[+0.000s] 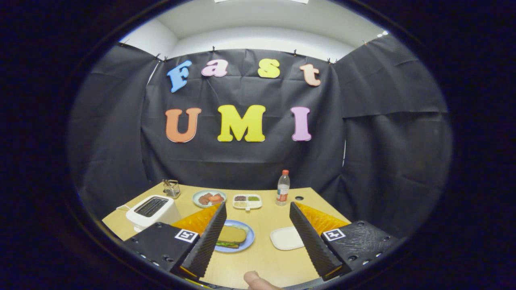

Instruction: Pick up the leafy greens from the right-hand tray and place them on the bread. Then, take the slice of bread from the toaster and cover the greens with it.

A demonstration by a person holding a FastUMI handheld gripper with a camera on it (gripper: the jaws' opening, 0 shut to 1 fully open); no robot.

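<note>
The tongs stand wide apart above the tabletop, holding nothing, with bare wood showing between the two fingers. Just ahead of the left finger, partly hidden behind it, a blue plate carries the sandwich: a slice of bread lies on top, and a strip of greens shows under its near edge, with what seems to be another slice beneath, though that part is too small to tell well. Beside the right finger, touching it in the view, lies a white tray, its visible surface bare. Plate and tray sit well apart from each other, the gap between the fingers opening toward the space between them. Beyond the left finger stands a white toaster near the tabletop's left corner; whether anything sits in its slots cannot be told. Farther back, a small rack stands behind the toaster, then a pale dish holding red and brown food, a divided tray of small portions, and a bottle standing upright. A fingertip of the person shows at the near edge, below the gap between the fingers.
</note>
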